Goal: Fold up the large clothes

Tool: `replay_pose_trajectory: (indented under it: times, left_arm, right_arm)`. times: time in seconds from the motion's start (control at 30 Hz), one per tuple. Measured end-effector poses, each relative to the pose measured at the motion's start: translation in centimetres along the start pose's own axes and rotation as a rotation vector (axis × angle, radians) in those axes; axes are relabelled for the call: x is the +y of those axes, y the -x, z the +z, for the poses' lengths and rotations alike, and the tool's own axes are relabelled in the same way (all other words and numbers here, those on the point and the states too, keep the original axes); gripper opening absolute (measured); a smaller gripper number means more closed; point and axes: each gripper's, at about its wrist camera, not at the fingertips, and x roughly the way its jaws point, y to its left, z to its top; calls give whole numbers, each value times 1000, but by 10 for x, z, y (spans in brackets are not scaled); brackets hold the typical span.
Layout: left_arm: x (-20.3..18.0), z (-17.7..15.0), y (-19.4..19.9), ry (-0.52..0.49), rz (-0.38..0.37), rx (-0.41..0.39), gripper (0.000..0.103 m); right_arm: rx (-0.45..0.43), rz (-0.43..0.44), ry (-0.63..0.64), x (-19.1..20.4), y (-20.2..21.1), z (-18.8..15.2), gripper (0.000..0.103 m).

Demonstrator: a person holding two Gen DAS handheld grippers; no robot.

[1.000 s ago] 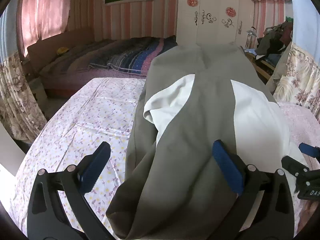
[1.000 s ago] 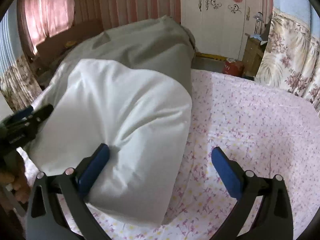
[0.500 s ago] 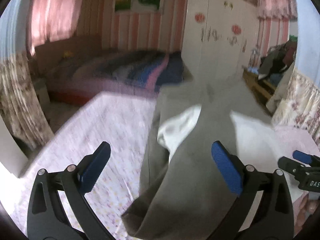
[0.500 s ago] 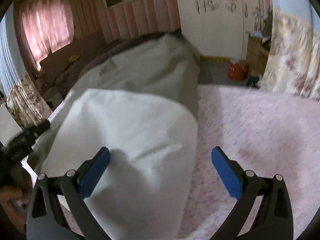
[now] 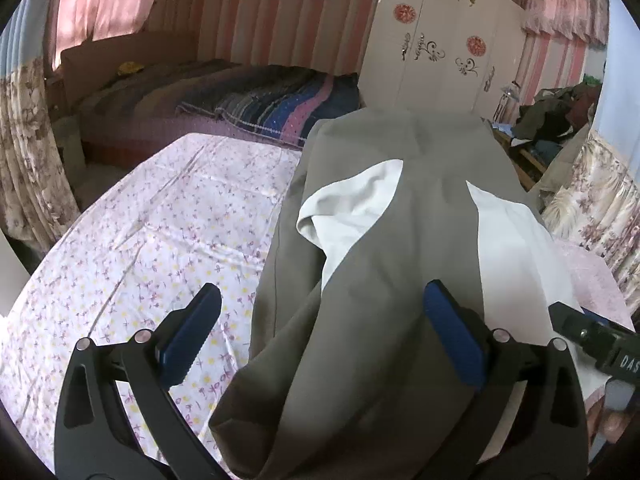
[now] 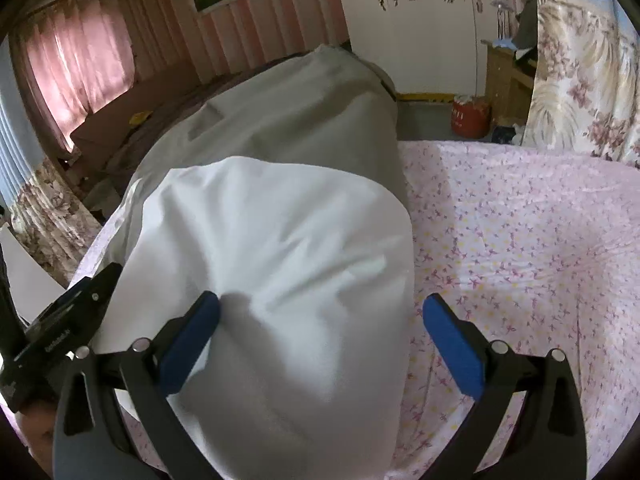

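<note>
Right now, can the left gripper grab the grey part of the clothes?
Probably yes. The left gripper is open, and the grey cloth lies right between its fingers with nothing on top of it there.

Soft daylight glows through the pink curtains (image 5: 100,0) at the upper left. The room is a bit dim. Both pictures are mostly sharp, bent round at the edges, with black corners. Dark shadows fall on the cloth (image 6: 280,280) near the bottom.

Grey-white garment (image 5: 376,264), apparently pink-flowered sheet (image 5: 168,240)
</note>
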Motion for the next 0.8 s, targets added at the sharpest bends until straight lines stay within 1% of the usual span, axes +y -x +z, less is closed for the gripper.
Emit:
replay_pose_trajectory:
  times: [0.07, 0.17, 0.27, 0.37, 0.43, 0.47, 0.53, 0.57, 0.6, 0.63, 0.7, 0.73, 0.8]
  left_arm:
    - [0, 0, -1, 8, -5, 8, 100]
    - [-2, -1, -2, 6, -2, 12, 100]
    - [1, 0, -4, 22, -22, 23, 100]
    - [5, 1, -7, 41, -51, 36, 100]
    - [8, 2, -10, 56, -75, 45, 100]
    - [8, 2, -11, 57, -82, 46, 98]
    - [3, 1, -11, 33, -96, 42, 88]
    - [-1, 1, -9, 13, -92, 33, 84]
    - [-4, 0, -7, -7, -90, 24, 75]
    - [-8, -1, -6, -24, -95, 20, 61]
    - [-15, -3, -3, -43, -96, 14, 50]
    - [-20, -4, -1, -72, -83, 5, 46]
    - [-24, -6, 0, -93, -77, -5, 44]
  right_arm:
    - [-2, 1, -6, -2, 0, -3, 101]
    - [34, 64, -47, -12, -6, -1, 99]
    - [50, 86, -50, -14, -8, 0, 95]
    - [44, 90, -57, -13, -7, -1, 83]
    - [35, 88, -65, -12, -5, -2, 71]
    - [31, 82, -56, -10, -4, -2, 67]
    - [25, 65, -30, -5, -2, -1, 57]
    - [23, 56, -15, -2, -1, 0, 55]
    - [17, 50, -2, 1, 1, 2, 51]
    - [13, 50, 2, 2, 4, 3, 48]
    - [-3, 51, 9, 3, 10, 5, 42]
    - [-9, 51, 11, 3, 13, 5, 39]
    - [-17, 55, 18, 0, 17, 5, 36]
